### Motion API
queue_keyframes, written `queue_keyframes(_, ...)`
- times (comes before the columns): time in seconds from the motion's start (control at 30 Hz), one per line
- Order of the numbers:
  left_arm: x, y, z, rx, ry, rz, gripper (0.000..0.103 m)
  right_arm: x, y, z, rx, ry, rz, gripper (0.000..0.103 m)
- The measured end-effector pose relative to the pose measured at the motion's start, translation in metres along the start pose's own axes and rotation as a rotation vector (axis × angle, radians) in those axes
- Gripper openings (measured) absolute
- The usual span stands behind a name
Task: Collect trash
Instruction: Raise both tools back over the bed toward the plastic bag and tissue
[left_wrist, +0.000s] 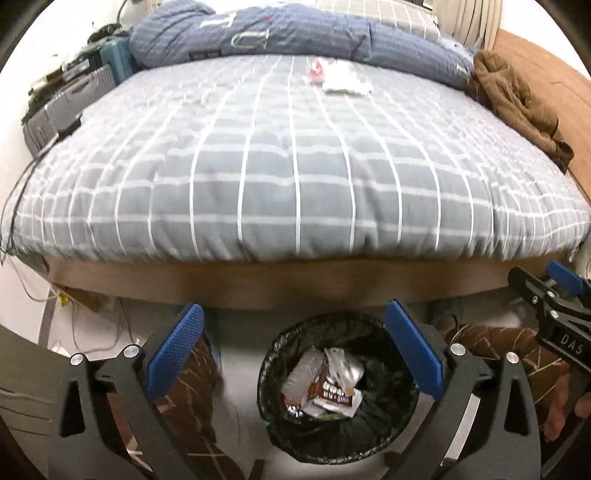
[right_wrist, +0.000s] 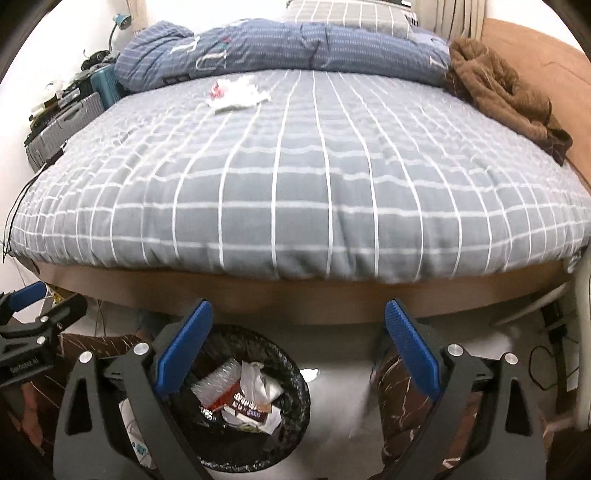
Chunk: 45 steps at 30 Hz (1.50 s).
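Observation:
A black-lined trash bin (left_wrist: 404, 406) stands on the floor at the foot of the bed, holding wrappers and crumpled paper (left_wrist: 325, 384). My left gripper (left_wrist: 293, 314) hangs above it, open, with nothing between its blue pads. In the right wrist view the bin (right_wrist: 297, 387) sits below and left of my right gripper (right_wrist: 299, 310), which is also open and empty. Far up the bed lie a crumpled white tissue (left_wrist: 345, 79) (right_wrist: 240, 94) and a small red-and-white wrapper (left_wrist: 317, 72) (right_wrist: 217, 90) beside it.
The bed has a grey checked cover (left_wrist: 295, 166), a rolled blue duvet (left_wrist: 277, 33) at its head and a brown garment (left_wrist: 517, 103) at the right. Suitcases (left_wrist: 74, 96) and cables crowd the left side. A person's legs in brown patterned trousers (left_wrist: 192, 398) flank the bin.

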<state>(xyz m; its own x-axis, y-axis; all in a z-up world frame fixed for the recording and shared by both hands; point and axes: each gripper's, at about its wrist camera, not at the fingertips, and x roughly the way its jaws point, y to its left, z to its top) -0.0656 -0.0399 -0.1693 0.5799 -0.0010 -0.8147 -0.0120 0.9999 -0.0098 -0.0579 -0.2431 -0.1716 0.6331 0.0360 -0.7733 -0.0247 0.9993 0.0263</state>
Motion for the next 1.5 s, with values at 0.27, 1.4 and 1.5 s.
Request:
queue_keyframes(0.27,-0.027,0.001,0.05,0.028,-0.093,0.021,0.097,-0.023,0.006,0.043,-0.031,-0.085,0.006,0.091)
queue_keyframes(1.4,0.085,0.036,0.27,-0.014,-0.228,0.025,0.097,0.128,0.059,0.254,-0.12,-0.173,0.078,0.091)
queue_keyframes(1.5,0.105,0.04,0.275,0.006,-0.226,0.046,0.097,0.155,0.068,0.267,-0.149,-0.156,0.079,0.091)
